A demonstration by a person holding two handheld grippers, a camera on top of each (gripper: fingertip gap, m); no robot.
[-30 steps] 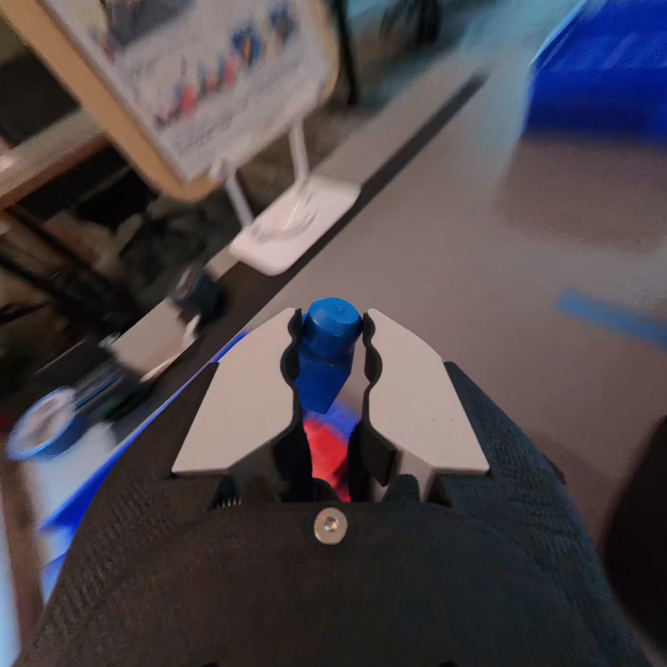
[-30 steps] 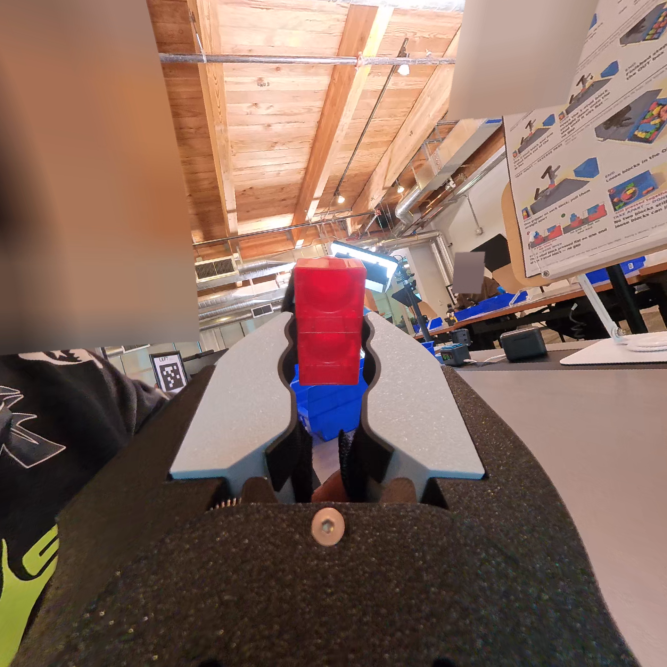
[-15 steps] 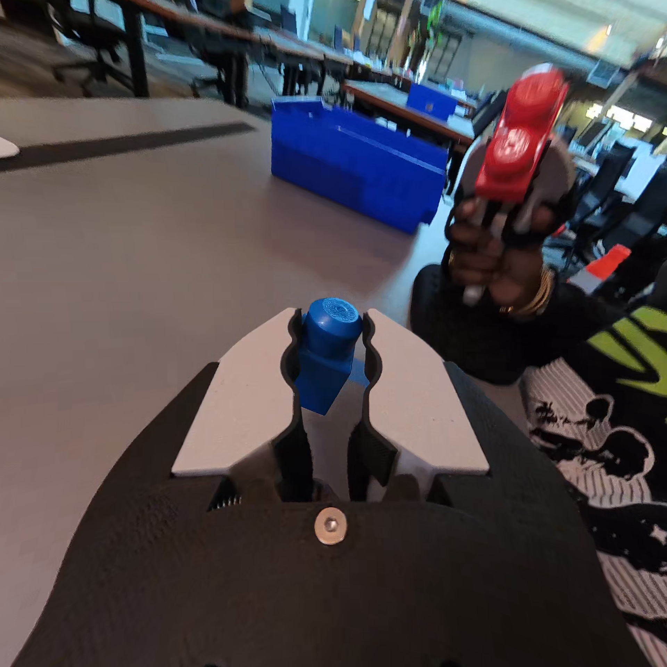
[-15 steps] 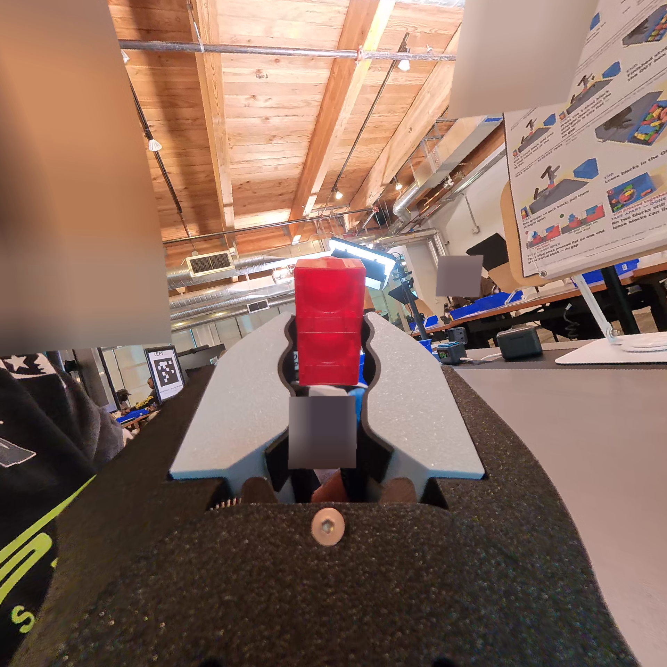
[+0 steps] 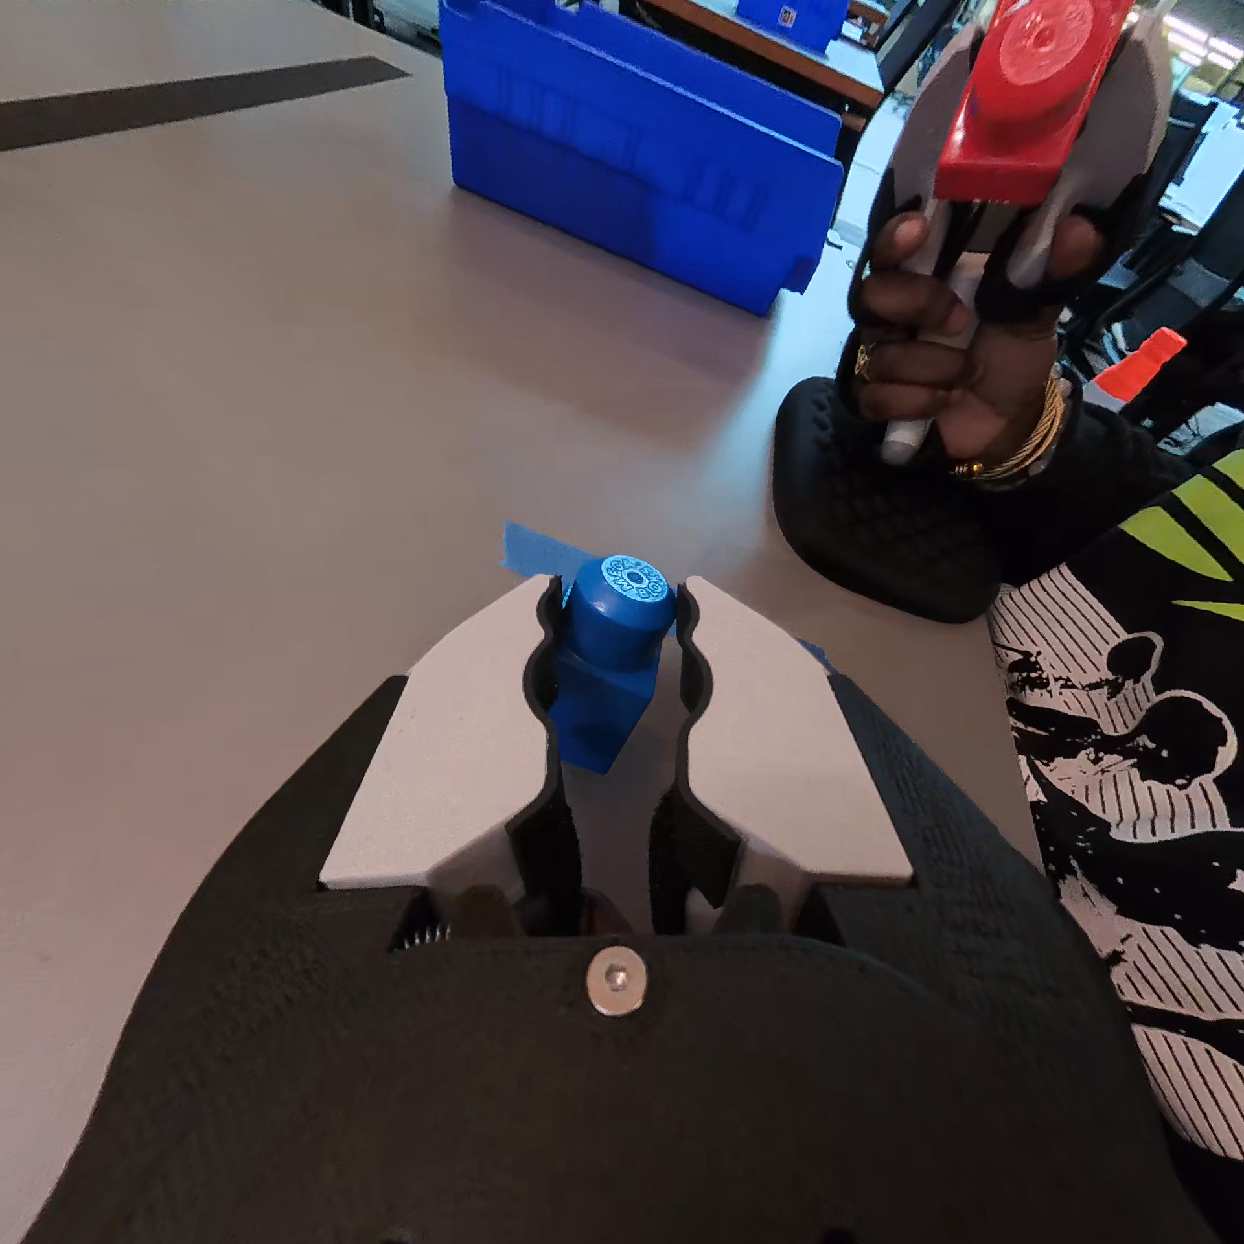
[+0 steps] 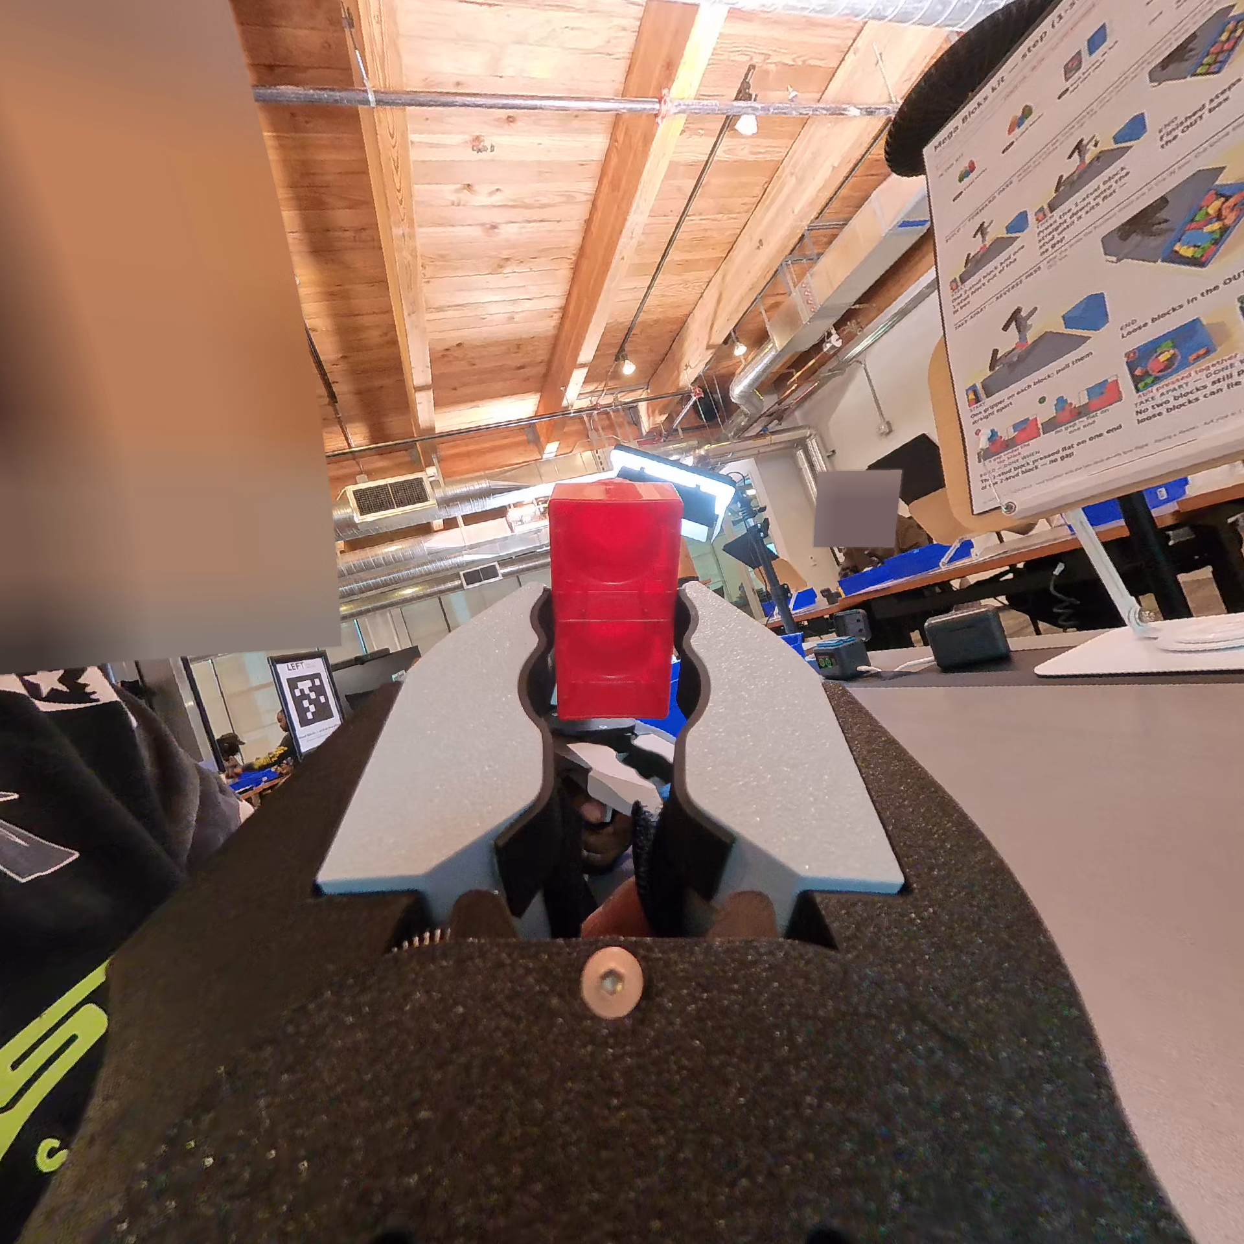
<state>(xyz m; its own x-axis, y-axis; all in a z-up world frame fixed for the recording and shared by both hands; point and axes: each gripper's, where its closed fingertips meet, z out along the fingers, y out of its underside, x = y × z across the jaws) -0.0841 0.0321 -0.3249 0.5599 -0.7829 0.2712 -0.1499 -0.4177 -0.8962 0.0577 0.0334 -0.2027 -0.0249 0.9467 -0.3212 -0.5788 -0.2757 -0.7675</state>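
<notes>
left gripper (image 5: 616,606) fingers clamped on a blue block (image 5: 609,663) above the worktop (image 5: 269,404) near edge; right gripper (image 6: 612,599) fingers clamped on a red block (image 6: 611,606), raised beside the blue bin (image 5: 626,155); firm, square grips suit both.

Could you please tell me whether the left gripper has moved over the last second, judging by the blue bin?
Yes. The left gripper, shut on the blue block, swung right: the blue bin went from the far upper right to above centre.

Grey table (image 5: 235,404) — blue bin (image 5: 633,155), blue tape strip (image 5: 538,548) and white stand base (image 6: 1144,653) on it.
</notes>
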